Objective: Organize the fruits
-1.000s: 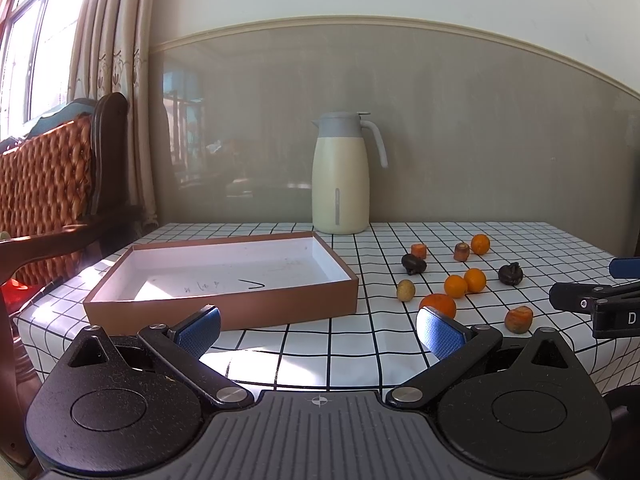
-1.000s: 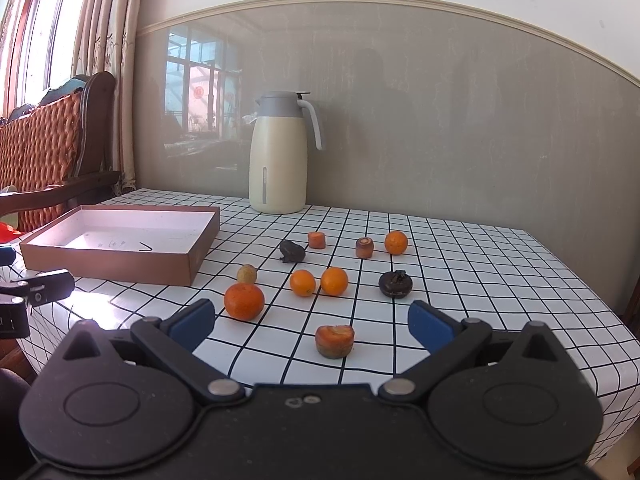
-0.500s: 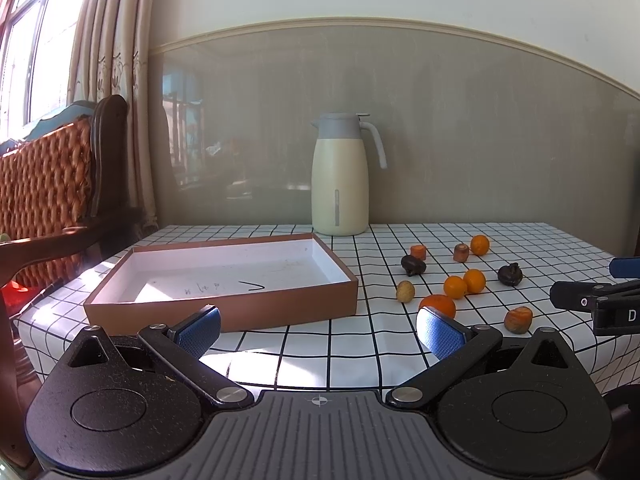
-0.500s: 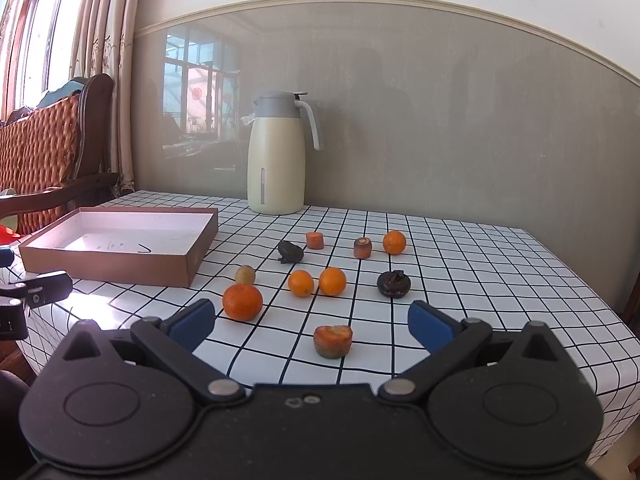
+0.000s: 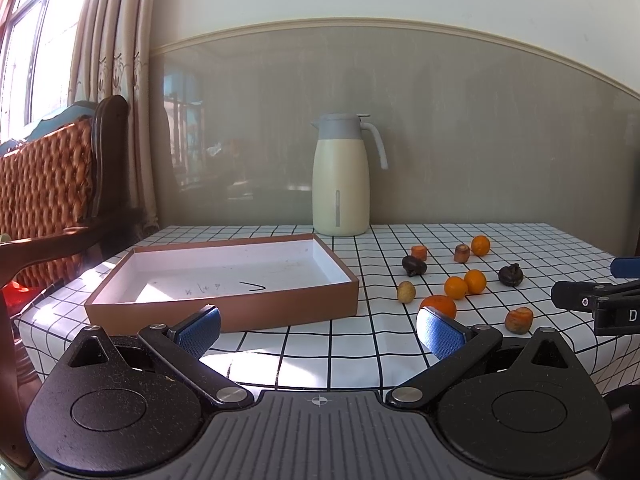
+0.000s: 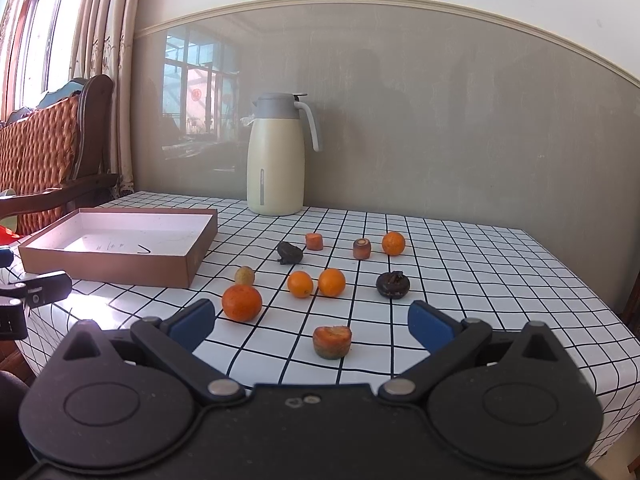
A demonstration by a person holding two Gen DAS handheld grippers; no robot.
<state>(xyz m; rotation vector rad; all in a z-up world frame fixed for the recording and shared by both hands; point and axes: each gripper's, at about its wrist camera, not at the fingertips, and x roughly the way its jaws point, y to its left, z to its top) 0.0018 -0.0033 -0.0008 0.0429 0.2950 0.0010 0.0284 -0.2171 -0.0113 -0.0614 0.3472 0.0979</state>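
Fruits: the large orange (image 6: 241, 303), small oranges (image 6: 300, 284), cut pieces (image 6: 332, 342) and dark fruits (image 6: 393, 284) lie loose on the table (image 6: 480, 280), right of the box (image 6: 116, 258).
Handling: likely light, round, prone to rolling; best pinched across the middle; dark ones look soft.
Box: shallow, no fruit inside, only pen marks.
Left gripper (image 5: 318, 330): jaws spread, holding nothing.
Right gripper (image 6: 311, 322): jaws spread, holding nothing, nearest cut piece ahead.

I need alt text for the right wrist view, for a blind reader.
The open right gripper points at small fruits scattered on a checked tablecloth, the nearest a cut orange piece. An empty brown box lies left.
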